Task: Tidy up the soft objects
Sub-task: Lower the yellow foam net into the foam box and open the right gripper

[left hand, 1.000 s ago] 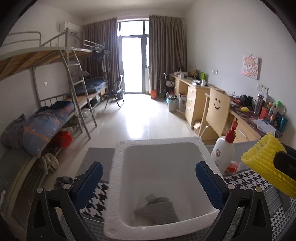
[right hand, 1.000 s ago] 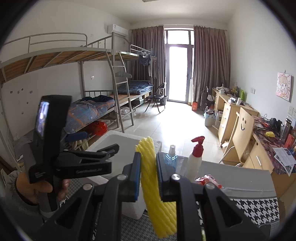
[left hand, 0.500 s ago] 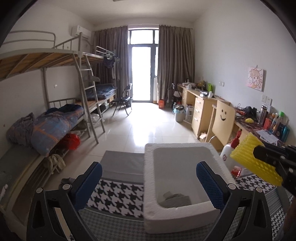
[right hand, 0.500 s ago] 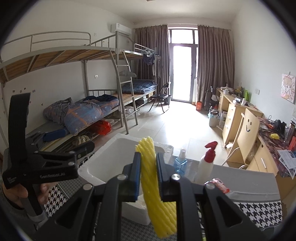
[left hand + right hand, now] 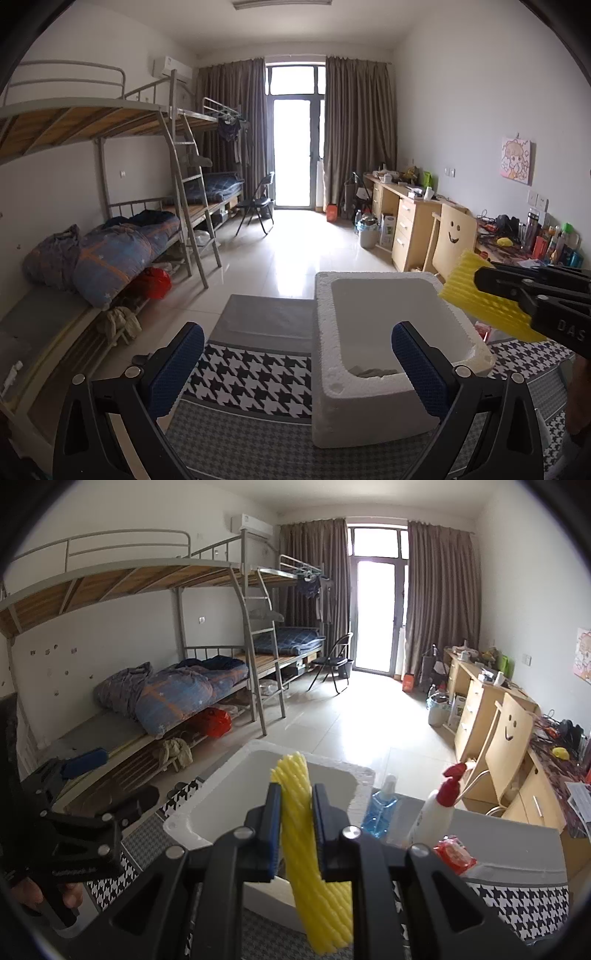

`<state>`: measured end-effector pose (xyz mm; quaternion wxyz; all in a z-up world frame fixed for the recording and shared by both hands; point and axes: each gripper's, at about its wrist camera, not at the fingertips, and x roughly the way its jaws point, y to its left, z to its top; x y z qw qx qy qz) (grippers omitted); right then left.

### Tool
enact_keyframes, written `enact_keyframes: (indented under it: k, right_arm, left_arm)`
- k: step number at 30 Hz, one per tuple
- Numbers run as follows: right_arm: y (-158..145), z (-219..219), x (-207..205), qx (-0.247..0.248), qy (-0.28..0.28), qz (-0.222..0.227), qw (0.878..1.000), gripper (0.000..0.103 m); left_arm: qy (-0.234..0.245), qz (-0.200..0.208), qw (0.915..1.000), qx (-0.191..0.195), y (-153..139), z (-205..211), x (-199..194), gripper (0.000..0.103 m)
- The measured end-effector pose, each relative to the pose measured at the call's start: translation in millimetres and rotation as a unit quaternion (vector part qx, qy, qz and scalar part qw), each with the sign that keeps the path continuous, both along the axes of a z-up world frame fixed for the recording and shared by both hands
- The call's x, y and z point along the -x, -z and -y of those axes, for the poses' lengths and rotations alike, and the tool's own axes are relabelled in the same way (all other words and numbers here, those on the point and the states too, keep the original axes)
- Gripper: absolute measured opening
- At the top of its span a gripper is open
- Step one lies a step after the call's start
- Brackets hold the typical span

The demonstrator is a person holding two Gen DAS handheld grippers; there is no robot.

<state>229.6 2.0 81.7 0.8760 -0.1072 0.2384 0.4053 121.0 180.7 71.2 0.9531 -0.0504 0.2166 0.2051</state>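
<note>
A white foam box (image 5: pixel 369 398) stands on the houndstooth-covered table (image 5: pixel 251 373), with a grey cloth (image 5: pixel 373 370) lying at its bottom. My right gripper (image 5: pixel 295 834) is shut on a yellow foam net (image 5: pixel 314 882), held upright over the near rim of the box (image 5: pixel 207 805). In the left wrist view the same net (image 5: pixel 476 295) hangs at the box's right rim, pinched in the right gripper (image 5: pixel 487 282). My left gripper (image 5: pixel 295 365) stands open, nothing between its blue pads, left of and in front of the box.
A blue bottle (image 5: pixel 380 808), a white spray bottle with a red trigger (image 5: pixel 436 812) and a red packet (image 5: pixel 454 853) stand right of the box. A hand (image 5: pixel 44 893) holds the left gripper. Bunk beds line the left wall, desks and a chair (image 5: pixel 452 240) the right.
The left gripper has drawn back and left, so the box now sits to its right instead of between its pads. The right gripper with the yellow net has moved over the box's rim.
</note>
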Motion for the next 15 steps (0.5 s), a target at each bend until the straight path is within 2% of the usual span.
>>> enact_keyframes:
  k: [15]
  right_arm:
    - [3.8, -24.0, -4.9, 0.030, -0.014, -0.010, 0.999, 0.019]
  left_arm:
    - [-0.021, 0.013, 0.9997, -0.002, 7.8, -7.5, 14.8, 0.102]
